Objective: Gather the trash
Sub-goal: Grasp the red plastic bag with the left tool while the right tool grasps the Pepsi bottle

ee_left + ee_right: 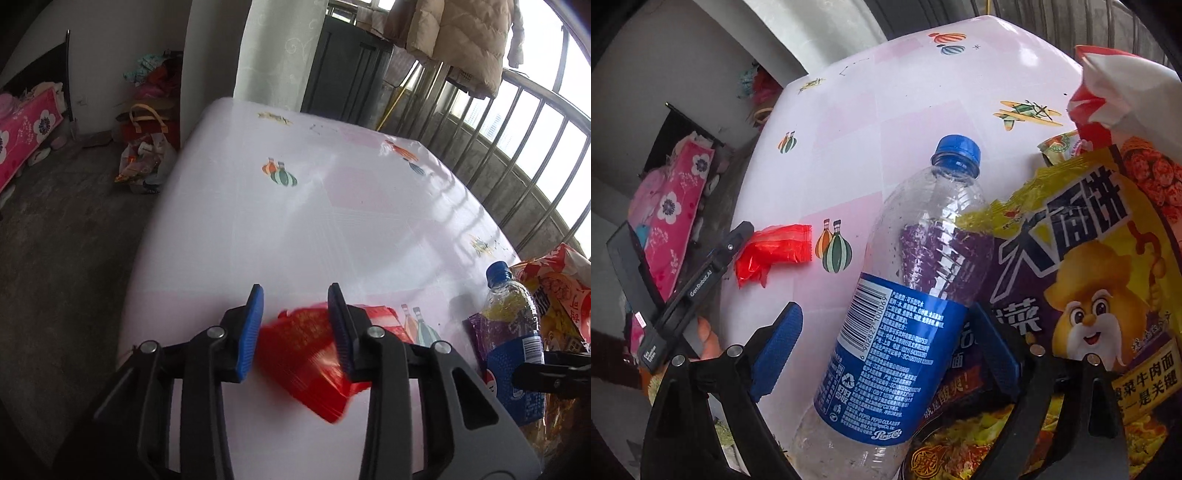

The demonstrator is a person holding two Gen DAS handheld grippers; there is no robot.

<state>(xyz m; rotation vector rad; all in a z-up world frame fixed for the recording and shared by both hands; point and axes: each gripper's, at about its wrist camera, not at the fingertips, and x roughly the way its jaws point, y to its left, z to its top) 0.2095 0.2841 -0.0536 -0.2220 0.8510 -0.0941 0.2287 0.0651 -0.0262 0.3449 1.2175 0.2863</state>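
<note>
While left gripper (295,325) straddles red wrapper (314,350), fingers apart, only right view shows right gripper (882,354) wide around bottle (886,314).

The left wrist camera sits just behind the left tool (295,325) and looks forward and down over the worktop (295,221), toward the window railing (517,147). The right wrist camera looks along the right tool (886,354), very close to the plastic bottle (905,295). Both views share this bottle (513,339), the red wrapper (314,354) left of the bottle (775,251), and the worktop (868,110) behind it.
</note>
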